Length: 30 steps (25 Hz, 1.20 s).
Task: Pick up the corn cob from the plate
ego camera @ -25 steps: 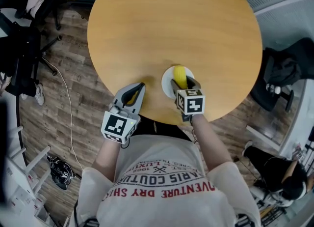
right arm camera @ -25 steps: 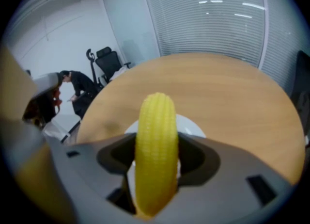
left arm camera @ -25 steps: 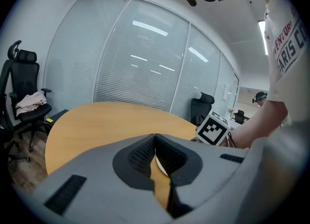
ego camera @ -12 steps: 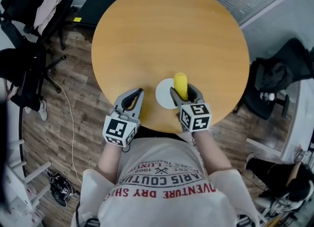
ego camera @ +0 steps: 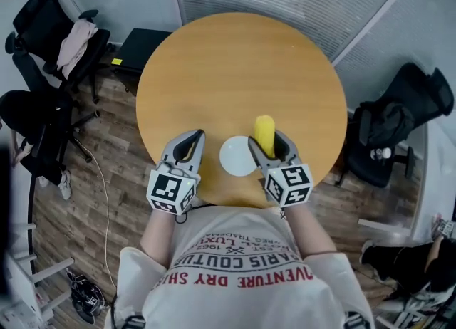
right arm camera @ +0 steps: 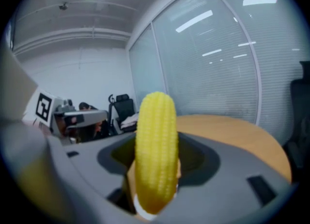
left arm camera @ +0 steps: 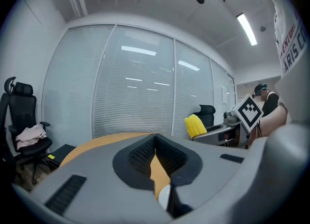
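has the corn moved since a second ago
Yes. The corn, shut in the right gripper, has gone from over the plate to its right, clear of it.

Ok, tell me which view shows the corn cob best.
The right gripper view: the corn cob fills the centre, kernels clear, clamped in the tongs of the right gripper. The head view shows it small from above, right of the white plate. The left gripper view catches only its tip, far off.
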Each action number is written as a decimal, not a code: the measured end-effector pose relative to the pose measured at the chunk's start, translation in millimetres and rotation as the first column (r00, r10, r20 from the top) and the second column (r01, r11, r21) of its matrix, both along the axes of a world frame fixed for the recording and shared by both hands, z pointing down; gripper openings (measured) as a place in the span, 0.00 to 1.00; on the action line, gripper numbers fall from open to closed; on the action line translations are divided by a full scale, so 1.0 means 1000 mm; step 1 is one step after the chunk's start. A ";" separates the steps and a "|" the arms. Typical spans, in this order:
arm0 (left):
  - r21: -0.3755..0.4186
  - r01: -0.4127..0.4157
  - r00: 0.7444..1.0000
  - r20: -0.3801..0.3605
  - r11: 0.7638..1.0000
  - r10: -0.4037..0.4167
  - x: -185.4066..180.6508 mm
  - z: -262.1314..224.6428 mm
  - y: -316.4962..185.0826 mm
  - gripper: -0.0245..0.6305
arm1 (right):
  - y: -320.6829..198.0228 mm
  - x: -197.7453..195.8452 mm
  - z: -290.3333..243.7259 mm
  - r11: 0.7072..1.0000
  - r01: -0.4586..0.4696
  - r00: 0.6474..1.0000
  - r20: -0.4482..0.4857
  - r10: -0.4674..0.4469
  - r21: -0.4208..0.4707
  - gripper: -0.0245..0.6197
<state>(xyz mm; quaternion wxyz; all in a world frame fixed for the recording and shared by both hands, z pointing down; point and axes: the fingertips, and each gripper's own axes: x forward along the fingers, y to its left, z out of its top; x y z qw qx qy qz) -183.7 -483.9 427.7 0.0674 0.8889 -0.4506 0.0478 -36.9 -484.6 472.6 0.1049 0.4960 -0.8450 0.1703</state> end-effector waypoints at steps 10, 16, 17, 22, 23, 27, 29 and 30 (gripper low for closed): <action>0.061 -0.028 1.000 -0.003 0.998 0.028 0.020 -0.022 -0.002 0.09 | 0.010 0.021 -0.025 0.997 -0.034 0.998 0.052 0.031 0.071 0.45; 0.061 -0.032 0.999 -0.006 0.998 0.033 0.027 -0.027 0.000 0.09 | 0.013 0.024 -0.030 0.996 -0.050 0.996 0.072 0.045 0.068 0.45; 0.060 -0.031 0.999 -0.006 0.998 0.032 0.028 -0.027 -0.001 0.09 | 0.013 0.024 -0.030 0.996 -0.050 0.996 0.072 0.045 0.068 0.45; 0.056 -0.030 1.000 -0.001 0.998 0.030 0.031 -0.026 0.000 0.09 | 0.012 0.029 -0.033 0.996 -0.053 0.996 0.079 0.047 0.075 0.45; 0.056 -0.030 1.000 0.001 0.998 0.030 0.032 -0.026 0.001 0.09 | 0.012 0.030 -0.034 0.996 -0.053 0.996 0.078 0.046 0.078 0.45; 0.053 -0.031 1.000 0.004 0.998 0.031 0.032 -0.027 0.001 0.09 | 0.010 0.031 -0.036 0.994 -0.061 0.996 0.069 0.055 0.087 0.45; 0.051 -0.030 1.000 0.005 0.998 0.030 0.032 -0.028 0.002 0.09 | 0.010 0.031 -0.036 0.994 -0.064 0.996 0.064 0.058 0.090 0.45; 0.049 -0.030 1.000 0.005 0.998 0.030 0.032 -0.028 0.002 0.09 | 0.010 0.031 -0.037 0.994 -0.064 0.996 0.062 0.059 0.091 0.45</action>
